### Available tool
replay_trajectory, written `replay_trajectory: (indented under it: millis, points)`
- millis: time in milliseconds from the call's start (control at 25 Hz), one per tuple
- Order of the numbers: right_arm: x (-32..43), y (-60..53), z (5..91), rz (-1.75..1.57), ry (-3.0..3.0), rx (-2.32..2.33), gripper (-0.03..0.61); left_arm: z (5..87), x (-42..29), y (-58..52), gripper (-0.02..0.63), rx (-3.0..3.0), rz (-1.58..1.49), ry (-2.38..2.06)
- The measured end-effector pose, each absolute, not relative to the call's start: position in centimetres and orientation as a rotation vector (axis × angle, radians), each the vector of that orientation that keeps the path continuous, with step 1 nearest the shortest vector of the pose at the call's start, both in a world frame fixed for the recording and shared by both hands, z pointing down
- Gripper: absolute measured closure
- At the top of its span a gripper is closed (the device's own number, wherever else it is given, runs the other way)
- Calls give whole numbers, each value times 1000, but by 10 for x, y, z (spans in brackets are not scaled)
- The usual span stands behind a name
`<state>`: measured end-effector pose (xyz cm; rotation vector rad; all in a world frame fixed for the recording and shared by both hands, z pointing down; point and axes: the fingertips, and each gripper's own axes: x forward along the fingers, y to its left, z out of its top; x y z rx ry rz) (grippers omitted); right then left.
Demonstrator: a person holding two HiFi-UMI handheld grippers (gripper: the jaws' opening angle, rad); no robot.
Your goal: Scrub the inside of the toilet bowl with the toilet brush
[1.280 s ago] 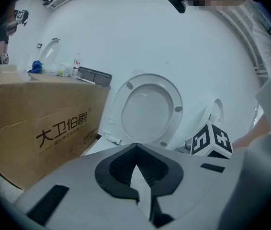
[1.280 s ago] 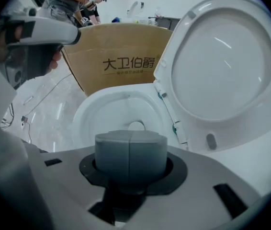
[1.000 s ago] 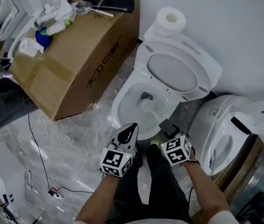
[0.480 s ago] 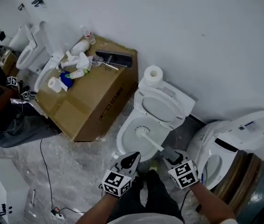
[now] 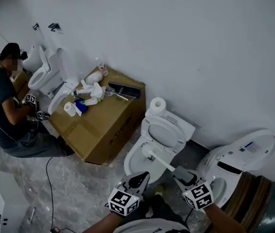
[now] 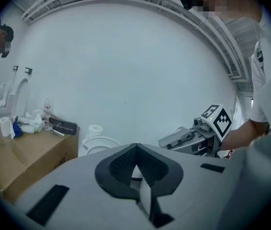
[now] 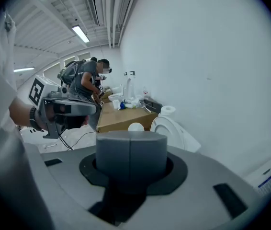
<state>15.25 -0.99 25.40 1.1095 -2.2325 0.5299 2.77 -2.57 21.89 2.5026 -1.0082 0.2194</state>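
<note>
A white toilet (image 5: 131,163) stands open at the wall, lid (image 5: 169,130) raised. My right gripper (image 5: 183,174) is shut on the handle of the toilet brush (image 5: 161,162), whose white head (image 5: 147,152) sits over the far part of the bowl. In the right gripper view the jaws (image 7: 130,140) are pressed together, with the brush head (image 7: 136,127) just beyond them. My left gripper (image 5: 137,180) hovers at the near rim, shut and holding nothing; its tips (image 6: 135,147) meet in the left gripper view. How deep the brush head sits in the bowl is hidden.
A large cardboard box (image 5: 103,125) with bottles and rolls on top stands left of the toilet. A paper roll (image 5: 157,104) rests on the cistern. Another open toilet (image 5: 234,159) is close on the right. A person (image 5: 6,106) crouches far left. A cable (image 5: 47,178) lies on the floor.
The head view has lifted and pulled back, so more of the room and the person at left now show. The brush head has come up from the bowl's bottom. Both grippers stay at the near rim.
</note>
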Motion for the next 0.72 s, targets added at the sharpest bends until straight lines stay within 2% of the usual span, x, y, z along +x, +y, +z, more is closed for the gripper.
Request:
replay_trajectory:
  millis: [360, 720]
  points:
    - [158, -20, 184, 462, -2357, 1154, 423, 159, 32, -40, 607, 2542, 107, -1104]
    - [169, -27, 167, 410, -2383, 1147, 423, 134, 34, -53, 607, 2533, 27, -1184]
